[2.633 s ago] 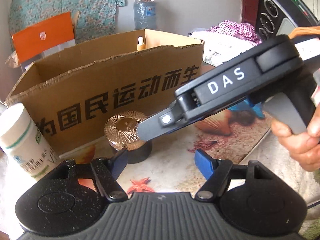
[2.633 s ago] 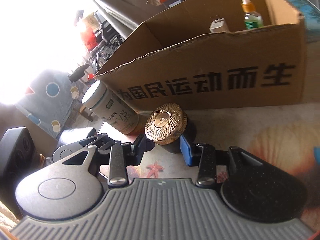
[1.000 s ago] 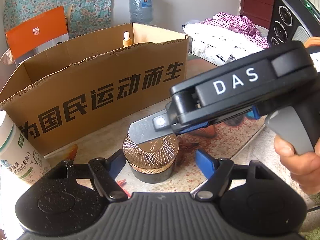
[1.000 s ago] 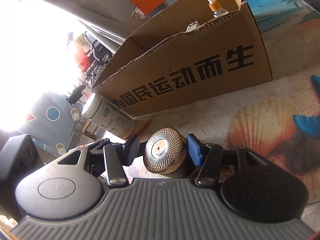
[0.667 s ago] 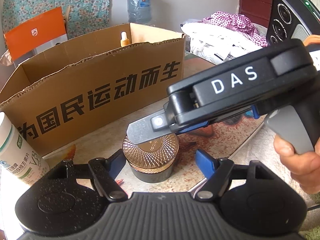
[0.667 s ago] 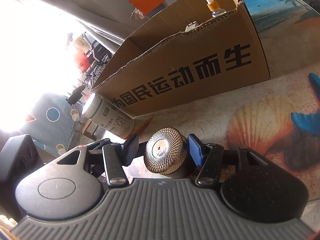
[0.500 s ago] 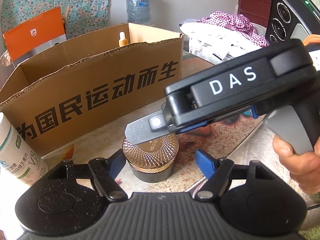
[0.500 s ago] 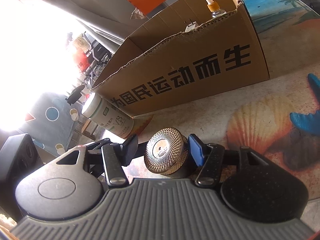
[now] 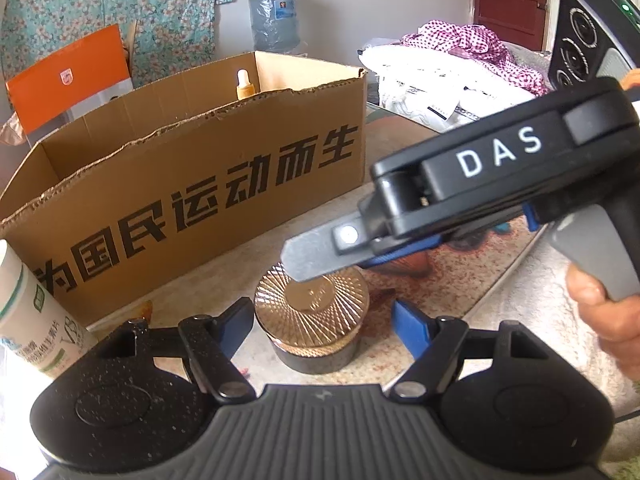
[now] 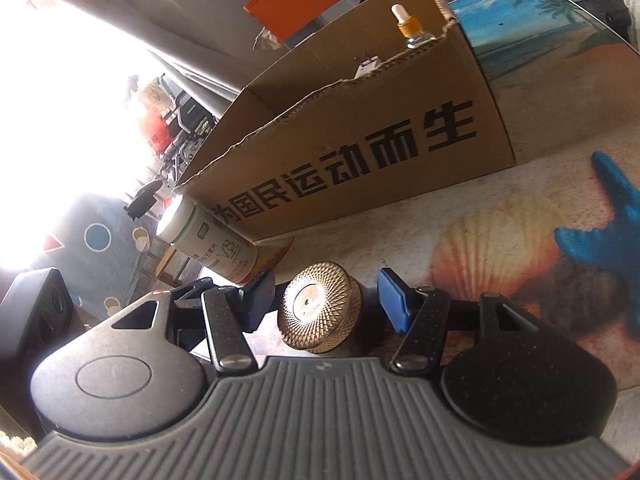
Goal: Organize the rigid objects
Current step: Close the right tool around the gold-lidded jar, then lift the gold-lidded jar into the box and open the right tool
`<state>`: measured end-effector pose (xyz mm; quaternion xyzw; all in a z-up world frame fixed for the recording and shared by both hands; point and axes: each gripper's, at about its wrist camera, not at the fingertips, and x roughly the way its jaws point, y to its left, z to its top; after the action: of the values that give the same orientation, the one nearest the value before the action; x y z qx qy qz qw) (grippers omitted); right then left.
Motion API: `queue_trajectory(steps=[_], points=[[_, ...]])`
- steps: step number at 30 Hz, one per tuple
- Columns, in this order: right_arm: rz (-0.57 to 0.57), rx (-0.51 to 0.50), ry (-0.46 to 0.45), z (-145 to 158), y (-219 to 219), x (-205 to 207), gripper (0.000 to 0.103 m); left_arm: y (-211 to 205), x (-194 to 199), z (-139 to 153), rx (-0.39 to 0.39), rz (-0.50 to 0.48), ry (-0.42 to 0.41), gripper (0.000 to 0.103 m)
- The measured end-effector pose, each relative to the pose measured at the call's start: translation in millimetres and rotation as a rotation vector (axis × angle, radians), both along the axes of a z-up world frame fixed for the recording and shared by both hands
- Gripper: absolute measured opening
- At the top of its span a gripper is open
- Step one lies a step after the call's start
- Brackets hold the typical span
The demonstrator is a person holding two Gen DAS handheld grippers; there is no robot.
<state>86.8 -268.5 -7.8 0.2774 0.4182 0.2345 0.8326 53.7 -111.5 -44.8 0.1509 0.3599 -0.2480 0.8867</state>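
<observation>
A squat dark jar with a ribbed copper lid (image 9: 312, 312) stands on the seashell-print table in front of the cardboard box (image 9: 200, 184). My left gripper (image 9: 322, 316) is open, with a blue pad on each side of the jar and a gap at both. From the right, a hand brings in my right gripper, and one of its fingers (image 9: 312, 256) hangs over the lid. In the right wrist view the jar (image 10: 320, 308) sits between the fingers of my right gripper (image 10: 326, 284), which is open with small gaps at both sides.
The open box (image 10: 360, 140) holds a dropper bottle (image 9: 245, 86) and a small white item (image 10: 368, 65). A white supplement bottle (image 9: 28, 320) stands at the box's left corner. An orange carton (image 9: 68, 76) and a pile of clothes (image 9: 460, 64) lie behind. The table's edge runs at the right.
Since the oldest frames both grippers have closed in until the jar sits between their fingers. Over the last second the right jaws widened slightly; the jar stayed put.
</observation>
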Motion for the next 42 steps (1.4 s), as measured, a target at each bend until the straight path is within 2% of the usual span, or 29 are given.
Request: queue_trajectory(steps=[5,9,13,16,21,25,29,32,35,38,42], points=[[-0.002,0.018,0.023,-6.0,0.3,-0.2,0.056,-1.5,9.3,-3.9,-0.001,0.002,0.013,0.072],[0.007,0.015,0.026,-8.0,3.5,-1.8,0.051,-0.6,13.3,-6.4,-0.002,0.018,0.018,0.06],[0.028,-0.035,0.012,-8.5,9.7,-4.5,0.043,4.2,15.3,-6.9,-0.042,0.029,0.034,0.058],[0.036,-0.065,-0.008,-4.1,12.8,-6.7,0.042,4.3,14.8,-5.5,-0.044,0.035,0.036,0.058],[0.025,-0.061,-0.019,3.1,11.2,-9.9,0.041,5.5,10.8,3.0,-0.051,0.038,0.02,0.058],[0.026,-0.07,-0.079,26.5,11.1,-12.0,0.041,4.5,7.7,28.1,-0.064,0.048,-0.043,0.058],[0.042,-0.083,-0.199,69.1,11.1,-7.1,0.041,6.1,10.9,68.7,-0.089,0.065,-0.151,0.058],[0.057,-0.103,-0.301,103.7,11.7,5.2,0.041,5.4,24.2,99.5,-0.105,0.085,-0.224,0.058],[0.073,-0.124,-0.363,130.8,10.8,28.2,0.041,4.0,46.9,120.9,-0.127,0.117,-0.249,0.058],[0.098,-0.134,-0.356,146.2,7.2,65.1,0.041,1.6,81.1,130.4,-0.14,0.154,-0.214,0.058],[0.16,-0.165,-0.234,141.6,6.7,124.6,0.044,7.0,131.5,118.2,-0.185,0.202,-0.061,0.058]])
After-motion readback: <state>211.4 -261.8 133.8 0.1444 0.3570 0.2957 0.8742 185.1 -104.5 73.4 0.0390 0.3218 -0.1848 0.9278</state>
